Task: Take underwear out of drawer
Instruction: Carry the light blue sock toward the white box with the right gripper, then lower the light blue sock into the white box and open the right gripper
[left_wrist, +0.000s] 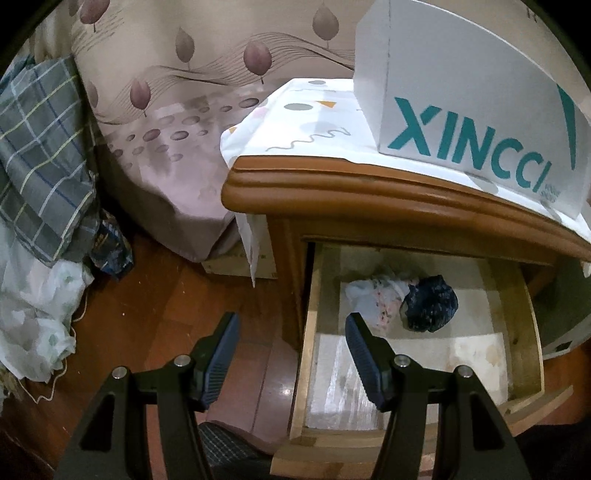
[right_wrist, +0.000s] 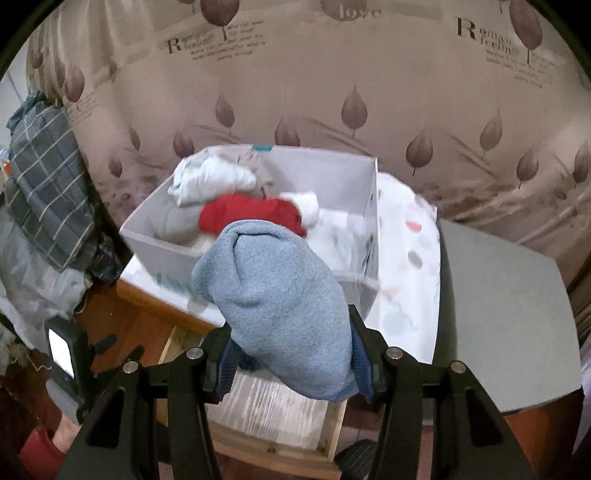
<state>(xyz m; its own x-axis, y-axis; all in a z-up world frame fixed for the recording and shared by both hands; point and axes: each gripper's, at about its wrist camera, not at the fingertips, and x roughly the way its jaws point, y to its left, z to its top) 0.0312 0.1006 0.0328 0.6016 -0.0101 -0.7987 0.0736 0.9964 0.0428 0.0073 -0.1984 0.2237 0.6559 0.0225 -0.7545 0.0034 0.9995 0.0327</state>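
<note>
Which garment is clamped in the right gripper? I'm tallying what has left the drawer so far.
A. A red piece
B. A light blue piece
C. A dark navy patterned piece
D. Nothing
B: the right gripper is shut on the light blue garment, raised above the open drawer.

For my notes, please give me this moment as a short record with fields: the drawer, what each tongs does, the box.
drawer: open drawer, pulled out of the wooden nightstand
left in drawer: pale floral piece; dark blue piece
left tongs: open, empty, above the drawer's left edge
right tongs: shut on light blue garment, raised toward the box
white box: on the nightstand top, holds a red garment and pale ones
</note>
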